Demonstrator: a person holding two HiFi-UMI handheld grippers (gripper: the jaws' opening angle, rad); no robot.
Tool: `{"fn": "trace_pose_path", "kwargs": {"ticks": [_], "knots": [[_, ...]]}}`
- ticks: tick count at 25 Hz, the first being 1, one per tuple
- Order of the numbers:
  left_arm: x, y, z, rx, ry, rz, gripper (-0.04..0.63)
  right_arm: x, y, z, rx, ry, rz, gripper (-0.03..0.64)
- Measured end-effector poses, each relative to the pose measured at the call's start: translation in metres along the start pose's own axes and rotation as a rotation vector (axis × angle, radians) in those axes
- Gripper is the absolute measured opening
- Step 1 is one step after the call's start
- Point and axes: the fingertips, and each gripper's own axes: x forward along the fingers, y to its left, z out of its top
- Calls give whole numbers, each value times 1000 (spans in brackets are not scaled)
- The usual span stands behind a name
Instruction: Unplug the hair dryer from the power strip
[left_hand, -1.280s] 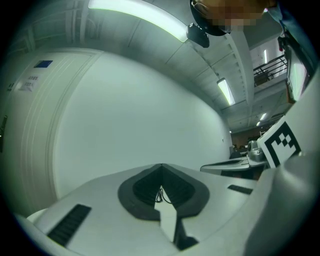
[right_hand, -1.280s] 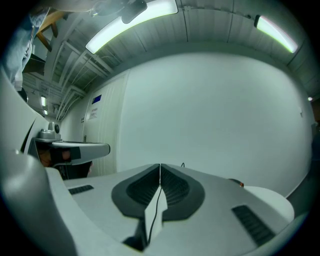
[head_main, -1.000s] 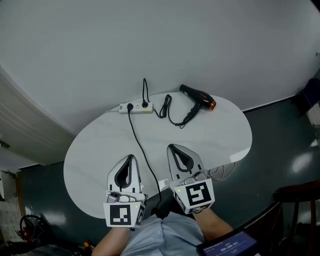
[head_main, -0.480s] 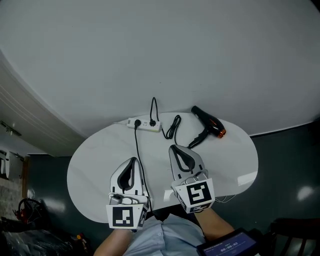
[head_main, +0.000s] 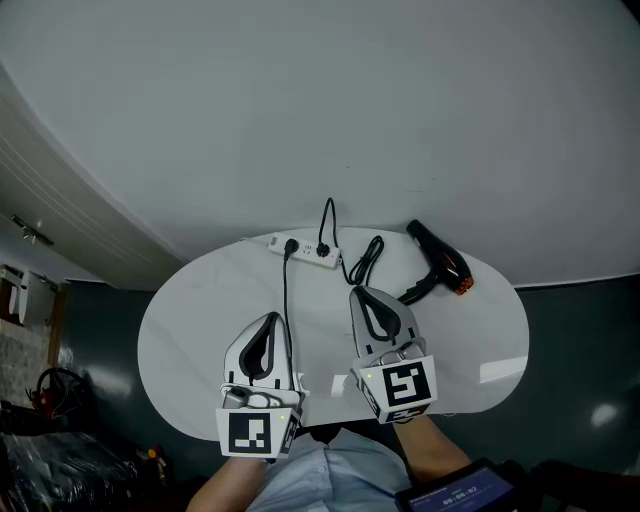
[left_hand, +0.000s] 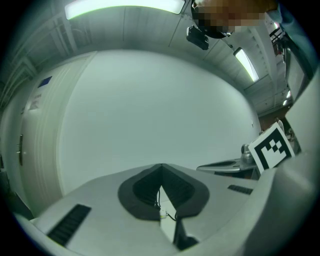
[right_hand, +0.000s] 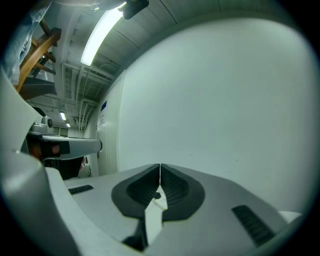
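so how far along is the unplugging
Done: nothing yet. The dryer lies on the table with its plug seated in the strip. In hand: nothing; the left tongs and right tongs are shut, empty and short of the strip. Left: reach the plug, grip it, pull it out.

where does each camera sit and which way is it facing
Head view: on the person's head, looking steeply down at the white oval table, white power strip and black hair dryer; left gripper and right gripper show.
Left gripper view: on that gripper, facing the pale wall over its shut jaws.
Right gripper view: likewise, jaws shut.
Shared: both gripper views glimpse the other gripper.
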Motion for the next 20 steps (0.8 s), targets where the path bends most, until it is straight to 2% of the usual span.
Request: {"fn": "trace_pose_path", "kwargs": {"ticks": [8, 13, 17, 20], "knots": [[26, 22, -10, -22, 7, 7, -2, 39, -1, -10, -20, 42, 19, 3], [53, 31, -35, -66, 42, -15, -2, 68, -9, -39, -22, 114, 21, 3], [80, 42, -59, -93, 89, -28, -2, 95, -17, -71, -20, 184, 19, 3], [91, 48, -87, -175, 159, -14, -2, 110, -18, -98, -24, 243, 27, 5]]}}
